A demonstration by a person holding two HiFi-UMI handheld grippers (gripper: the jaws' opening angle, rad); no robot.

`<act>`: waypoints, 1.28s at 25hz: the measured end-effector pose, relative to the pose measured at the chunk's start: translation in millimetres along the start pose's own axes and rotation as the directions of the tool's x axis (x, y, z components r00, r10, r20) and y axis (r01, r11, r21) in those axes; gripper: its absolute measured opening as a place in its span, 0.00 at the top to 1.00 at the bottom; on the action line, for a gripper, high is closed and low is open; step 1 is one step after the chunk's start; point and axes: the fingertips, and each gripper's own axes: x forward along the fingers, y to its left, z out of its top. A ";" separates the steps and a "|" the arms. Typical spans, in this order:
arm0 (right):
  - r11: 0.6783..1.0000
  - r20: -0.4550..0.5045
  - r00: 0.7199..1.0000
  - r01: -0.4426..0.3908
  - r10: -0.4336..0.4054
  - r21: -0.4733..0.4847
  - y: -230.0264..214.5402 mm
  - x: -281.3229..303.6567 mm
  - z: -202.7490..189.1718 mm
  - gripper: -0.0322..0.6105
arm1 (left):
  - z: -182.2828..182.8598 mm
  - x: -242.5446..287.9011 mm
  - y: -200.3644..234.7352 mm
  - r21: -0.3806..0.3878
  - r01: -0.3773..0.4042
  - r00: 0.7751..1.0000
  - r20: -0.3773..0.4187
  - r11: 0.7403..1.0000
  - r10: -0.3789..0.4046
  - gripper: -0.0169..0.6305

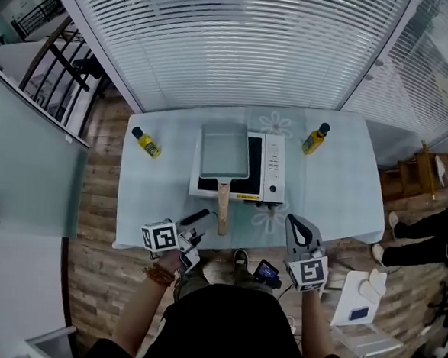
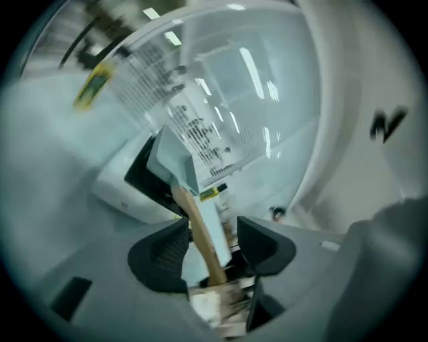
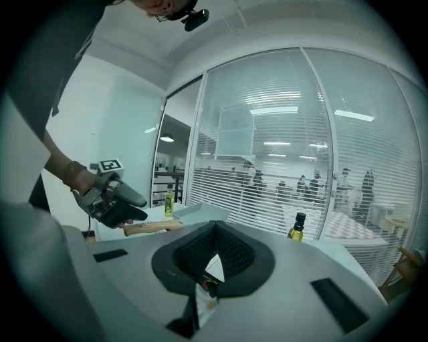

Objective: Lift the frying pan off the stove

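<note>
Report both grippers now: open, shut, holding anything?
Left gripper: open, pale wooden handle of the grey rectangular frying pan between its jaws, ungripped.
Right gripper: shut, empty.

Head view overhead — gripper views level, sharing pan handle (image 2: 199, 234)

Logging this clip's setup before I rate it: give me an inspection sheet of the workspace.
Surface: table under a pale cloth.
Job's things: frying pan sits on the stove, its wooden handle toward the person.
Clutter: two yellow bottles, one on each side of the stove.
Grippers: left gripper open, handle between its jaws, not clamped; right gripper shut, empty.
Cables: nothing seen.
Surroundings: slatted blinds, wood floor.
</note>
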 end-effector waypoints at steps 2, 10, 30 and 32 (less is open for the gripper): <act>1.000 0.010 1.000 -0.011 0.011 0.004 9.4 3.2 4.0 0.95 | 4.3 0.5 9.6 -0.332 0.132 0.991 0.056 0.934 -0.120 0.60; 1.000 -0.015 1.000 0.004 -0.003 0.015 15.9 5.7 2.3 0.95 | -17.7 23.0 4.7 -0.422 0.231 0.946 -0.114 0.877 -0.304 0.60; 0.989 -0.064 0.996 0.068 -0.060 0.133 16.5 -8.3 -16.2 0.95 | -29.8 61.4 7.5 -0.454 0.207 0.940 -0.154 0.867 -0.305 0.69; 0.989 -0.068 0.995 0.080 -0.072 0.122 14.5 -8.8 -16.4 0.95 | -28.9 66.8 6.7 -0.450 0.213 0.938 -0.155 0.867 -0.310 0.78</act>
